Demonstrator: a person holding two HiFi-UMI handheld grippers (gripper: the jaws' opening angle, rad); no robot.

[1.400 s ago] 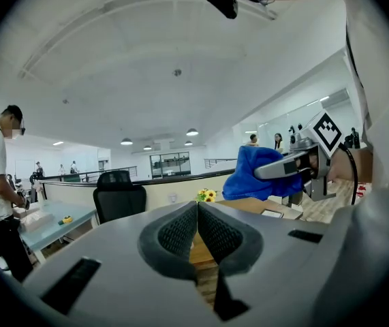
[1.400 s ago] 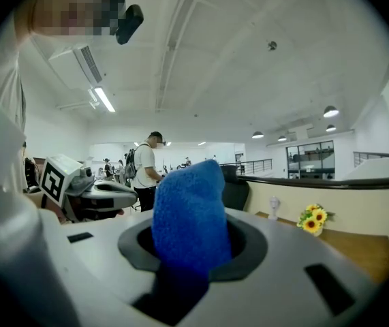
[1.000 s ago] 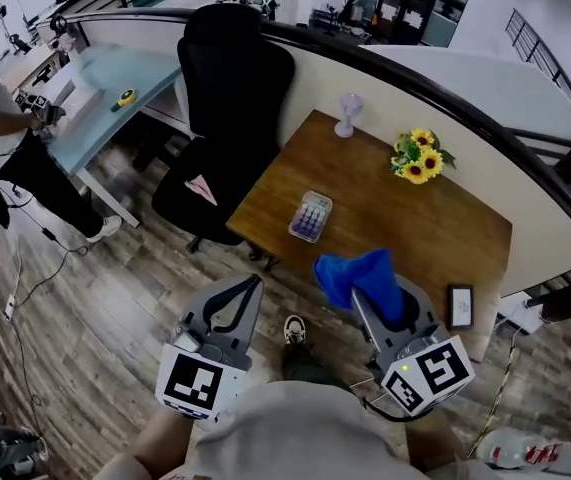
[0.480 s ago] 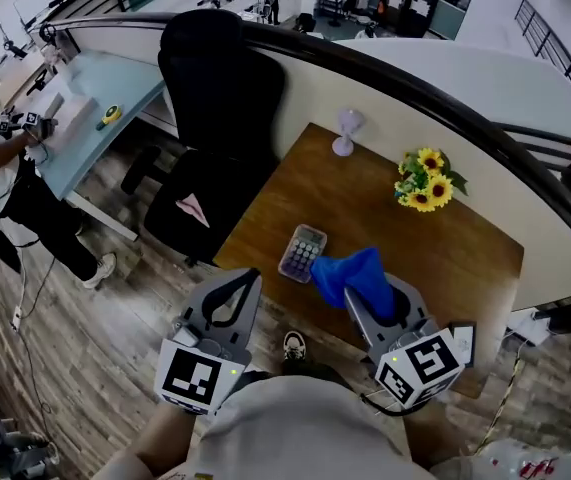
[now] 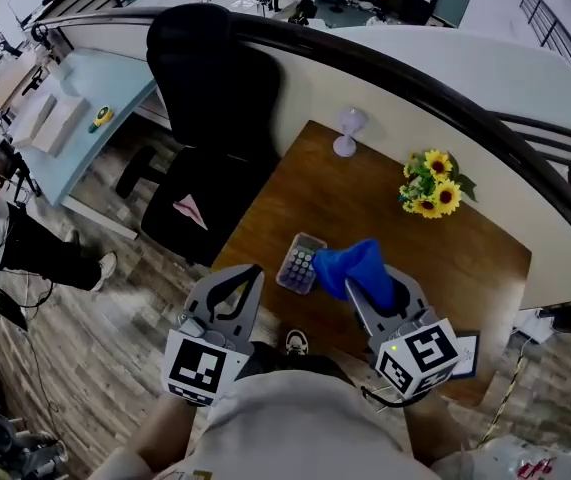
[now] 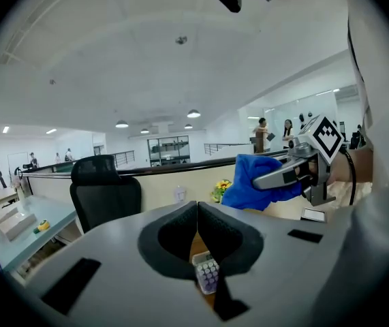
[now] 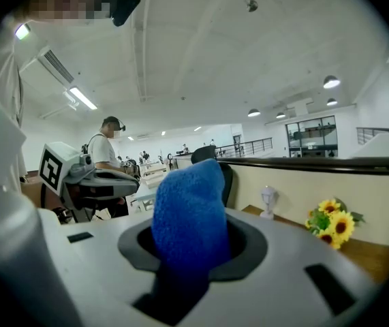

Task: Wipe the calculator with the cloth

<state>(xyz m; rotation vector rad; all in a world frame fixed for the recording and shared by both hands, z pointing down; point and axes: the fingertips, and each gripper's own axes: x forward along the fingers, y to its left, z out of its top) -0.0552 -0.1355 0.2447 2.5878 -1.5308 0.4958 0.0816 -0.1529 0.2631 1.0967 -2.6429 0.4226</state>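
At desk [image 5: 420,243] edge, calc. [image 5: 299,264] seemingly part-hidden by gripped cloth [image 5: 357,265]

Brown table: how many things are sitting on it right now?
4: small lamp at the far edge, sunflowers far right, calculator near edge, dark flat device near right corner. The cloth may hide more.

Calc [image 5: 300,264] at table [image 5: 385,208] front edge, cloth [image 5: 357,264] just R.

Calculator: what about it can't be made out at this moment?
Head view: the blue cloth covers the right edge of the calculator. Whether they touch is unclear, and the key labels are too small to read.
Left gripper view: the left gripper cuts it to a sliver.
Right gripper view: not in sight; the cloth fills the centre.
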